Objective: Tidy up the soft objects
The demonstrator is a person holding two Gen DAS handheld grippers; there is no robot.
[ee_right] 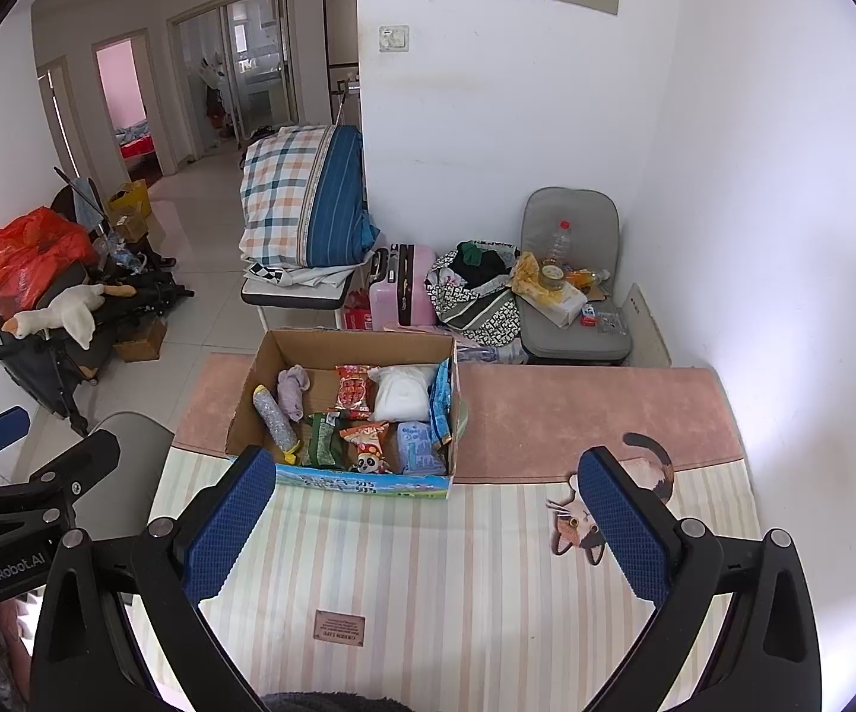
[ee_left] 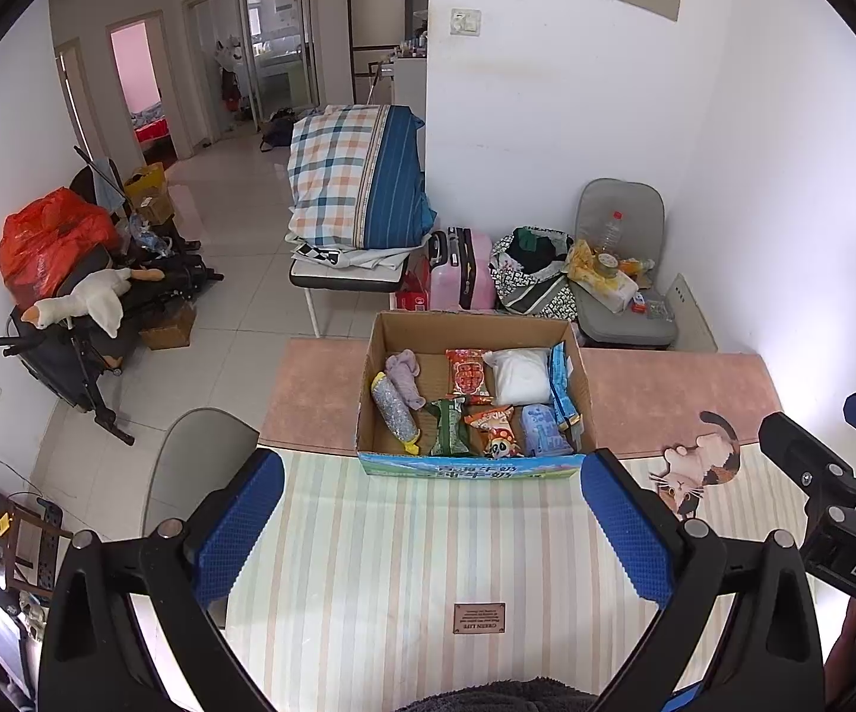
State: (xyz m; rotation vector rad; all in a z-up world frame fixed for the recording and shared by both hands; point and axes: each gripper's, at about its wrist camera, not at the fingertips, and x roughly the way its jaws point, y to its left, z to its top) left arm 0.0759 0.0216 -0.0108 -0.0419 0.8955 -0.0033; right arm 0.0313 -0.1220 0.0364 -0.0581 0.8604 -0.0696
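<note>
An open cardboard box [ee_left: 581,380] [ee_right: 247,397] stands on the table at the far edge of a striped mat [ee_left: 404,558] [ee_right: 457,558]. In it lie a white pillow pack [ee_left: 517,377] [ee_right: 401,394], a purple soft toy [ee_left: 404,377] [ee_right: 292,391], a silver sponge [ee_left: 393,409], snack bags [ee_left: 468,377] and a blue pack [ee_left: 544,430]. My left gripper [ee_left: 431,531] is open and empty, hovering above the mat in front of the box. My right gripper [ee_right: 428,525] is open and empty, to the right of the box.
A pink cloth [ee_right: 594,415] covers the table's far part. A cat picture [ee_right: 582,528] is on the mat at right. A dark fuzzy thing [ee_left: 499,700] shows at the bottom edge. Grey chairs [ee_right: 570,273], a pink suitcase [ee_right: 401,285] and folded bedding [ee_left: 357,178] stand beyond.
</note>
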